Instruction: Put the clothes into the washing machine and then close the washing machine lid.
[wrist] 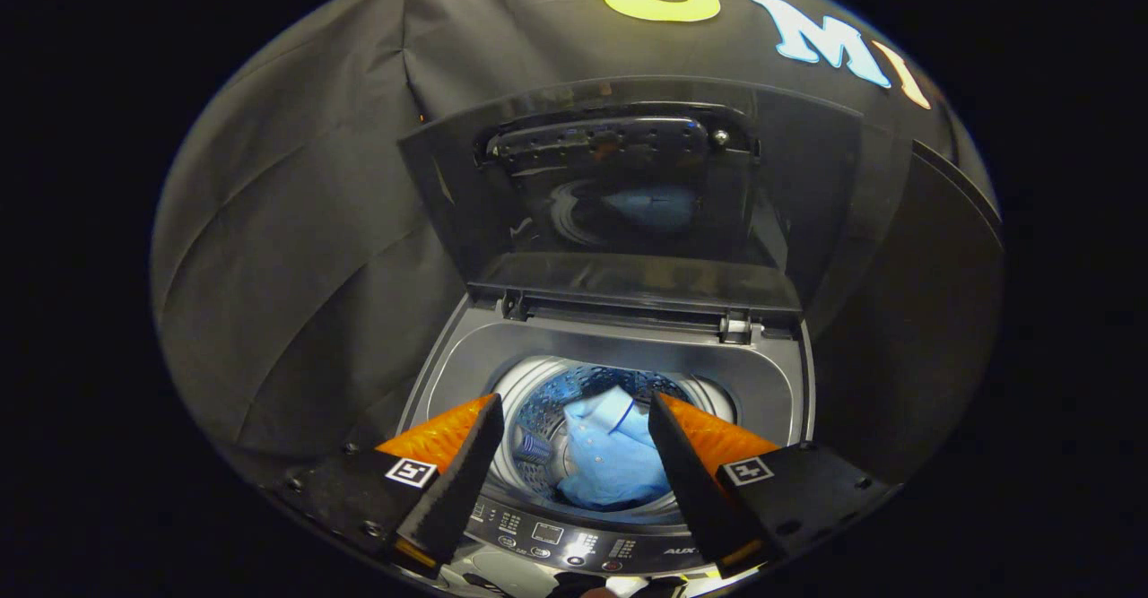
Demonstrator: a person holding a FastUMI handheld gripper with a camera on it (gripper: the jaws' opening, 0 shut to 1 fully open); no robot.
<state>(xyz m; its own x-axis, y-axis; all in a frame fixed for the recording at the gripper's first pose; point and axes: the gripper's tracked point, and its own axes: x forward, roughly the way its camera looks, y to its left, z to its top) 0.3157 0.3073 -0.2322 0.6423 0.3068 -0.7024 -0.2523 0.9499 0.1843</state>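
Blue shirt [614, 455] in washing machine [619, 356] drum, lid [628, 195] up, tongs [574, 414] open, empty

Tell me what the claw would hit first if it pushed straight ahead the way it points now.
Probably the light blue shirt lying in the washing machine's drum. The open claw hangs over the opening with the shirt showing between its fingers. Depth is unclear; a flatter line could instead meet the raised lid beyond.

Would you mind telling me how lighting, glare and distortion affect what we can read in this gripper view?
Gripper view: fisheye bends the raised lid and the washing machine rim; the drum is brightly lit, so the blue shirt reads clearly; the lid's glass mirrors the shirt faintly; the booth wall is dim; the gripper is sharp, jaws open above the drum.
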